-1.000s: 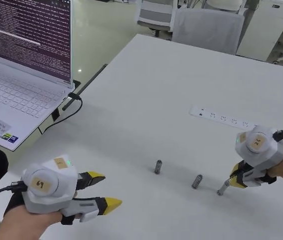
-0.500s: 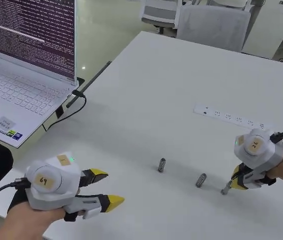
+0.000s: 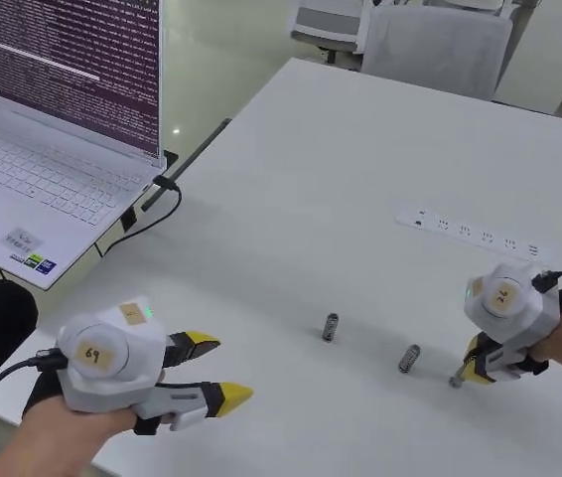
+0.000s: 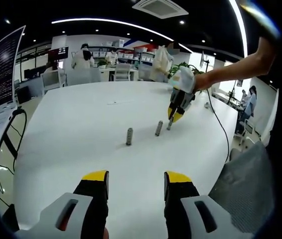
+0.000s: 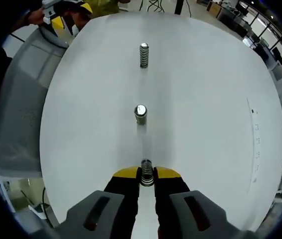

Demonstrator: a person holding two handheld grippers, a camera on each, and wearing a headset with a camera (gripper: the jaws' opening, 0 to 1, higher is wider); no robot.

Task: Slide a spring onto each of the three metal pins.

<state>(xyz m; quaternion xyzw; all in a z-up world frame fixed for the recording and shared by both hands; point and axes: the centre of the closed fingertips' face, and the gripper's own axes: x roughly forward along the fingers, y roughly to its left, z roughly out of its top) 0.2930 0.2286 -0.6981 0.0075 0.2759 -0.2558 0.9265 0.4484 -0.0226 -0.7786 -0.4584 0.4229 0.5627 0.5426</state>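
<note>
Pinched between the yellow tips of the right claw (image 5: 146,173): a spring (image 5: 146,177), coils plain in the right gripper view, lower end down at the white tabletop (image 3: 360,169) in the head view. Whether on a pin or not: cannot tell. Straight ahead of that claw and near it, a second spring (image 5: 140,114), upright, with a bright round metal top showing at its upper end. Further along the same line, well apart from the claw, a third spring (image 5: 144,54), also upright. Off to that claw's right side, a white power strip (image 3: 475,237) flat on the tabletop. Left claw (image 4: 137,175) spread wide, nothing between its yellow tips, held low over the near part of the tabletop. Ahead of it and a little to the right, the three springs in a short slanting row, the furthest of them inside the right claw. To the left of the left claw, an open laptop (image 3: 53,149) with a lit screen of text, and a black cable (image 3: 147,214) curling from its corner.
</note>
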